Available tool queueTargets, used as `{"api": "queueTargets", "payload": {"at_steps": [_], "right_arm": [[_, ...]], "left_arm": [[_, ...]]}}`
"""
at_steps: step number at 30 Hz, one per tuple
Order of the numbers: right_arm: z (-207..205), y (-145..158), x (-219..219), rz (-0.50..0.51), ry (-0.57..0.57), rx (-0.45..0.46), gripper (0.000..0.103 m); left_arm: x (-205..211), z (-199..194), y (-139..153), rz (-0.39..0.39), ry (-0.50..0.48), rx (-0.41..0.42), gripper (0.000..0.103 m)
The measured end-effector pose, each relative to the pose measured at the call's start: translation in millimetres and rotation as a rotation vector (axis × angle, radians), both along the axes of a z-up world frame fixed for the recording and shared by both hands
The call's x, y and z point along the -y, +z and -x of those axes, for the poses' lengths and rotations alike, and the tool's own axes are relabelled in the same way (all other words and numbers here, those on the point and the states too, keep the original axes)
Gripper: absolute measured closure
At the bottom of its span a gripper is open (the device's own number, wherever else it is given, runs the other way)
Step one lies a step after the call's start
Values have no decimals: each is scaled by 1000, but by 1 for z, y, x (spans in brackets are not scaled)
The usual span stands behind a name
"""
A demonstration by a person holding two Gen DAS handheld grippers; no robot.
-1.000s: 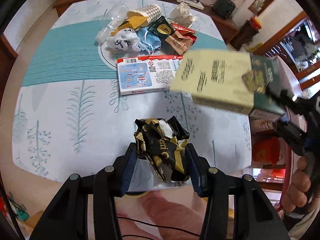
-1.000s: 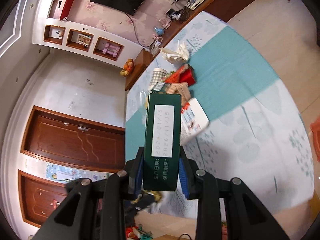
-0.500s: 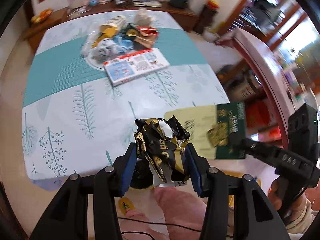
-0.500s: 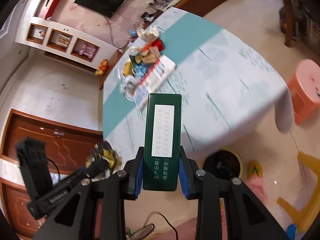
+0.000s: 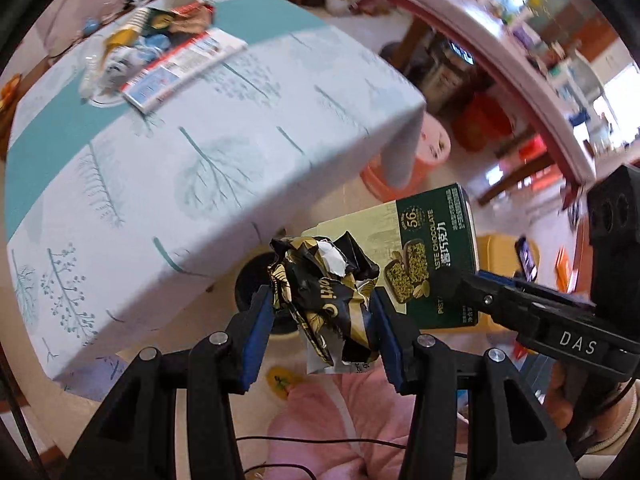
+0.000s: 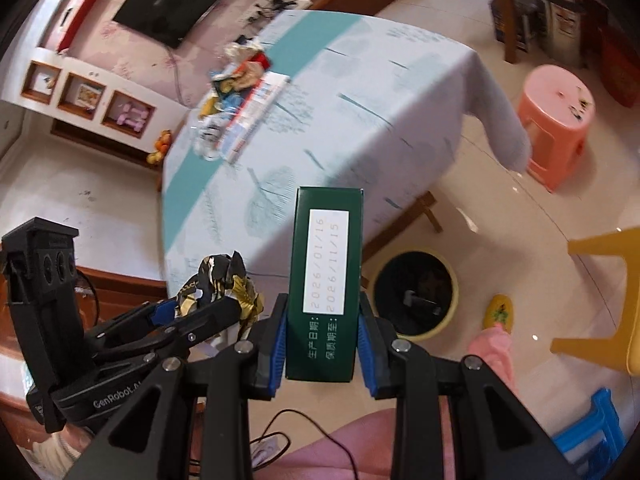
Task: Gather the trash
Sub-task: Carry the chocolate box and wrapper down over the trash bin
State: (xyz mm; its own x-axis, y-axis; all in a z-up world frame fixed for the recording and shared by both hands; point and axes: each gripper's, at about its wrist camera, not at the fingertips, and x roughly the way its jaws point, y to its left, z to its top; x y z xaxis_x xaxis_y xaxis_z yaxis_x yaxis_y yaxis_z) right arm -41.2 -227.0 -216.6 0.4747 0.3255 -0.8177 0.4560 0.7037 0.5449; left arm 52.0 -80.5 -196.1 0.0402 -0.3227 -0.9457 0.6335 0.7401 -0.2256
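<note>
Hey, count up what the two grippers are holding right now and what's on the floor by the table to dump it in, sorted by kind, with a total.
Crumpled wrappers: 1, the black and gold wrapper in the left gripper
Boxes: 1, the green chocolate box in the right gripper
Trash bins: 1, the dark trash bin on the floor
Total: 3

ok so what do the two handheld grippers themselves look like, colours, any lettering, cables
Both are black plastic with two long fingers, silver screw heads and blue pads inside the jaws. The right gripper carries white "DAS" lettering; the left gripper reads "GenRobot" and has a boxy black block at its rear. A thin black cable trails below.
</note>
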Motion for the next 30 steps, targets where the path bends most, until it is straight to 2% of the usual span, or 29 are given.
{"api": "queueTargets", "payload": {"at_steps": [4, 10, 13, 17, 20, 24, 30], "right_arm": [[6, -37, 3, -6, -36, -57, 72], [7, -105, 11, 25, -66, -142, 72], [5, -141, 16, 37, -69, -178, 72], [2, -199, 25, 9, -69, -243, 72], [-2, -231, 27, -8, -59, -272, 72], [-10, -259, 25, -28, -43, -288, 72], [-24, -284, 20, -49, -21, -291, 72]], "left_arm": [[10, 13, -33, -65, -44, -3, 56], [25, 24, -101, -159, -81, -3, 56], [31, 21, -143, -205, -65, 1, 56], [34, 16, -194, -252, -16, 4, 55], [33, 8, -229, -276, 20, -9, 54], [30, 4, -257, -301, 56, 15, 50], [23, 7, -281, -345, 88, 24, 44]]}}
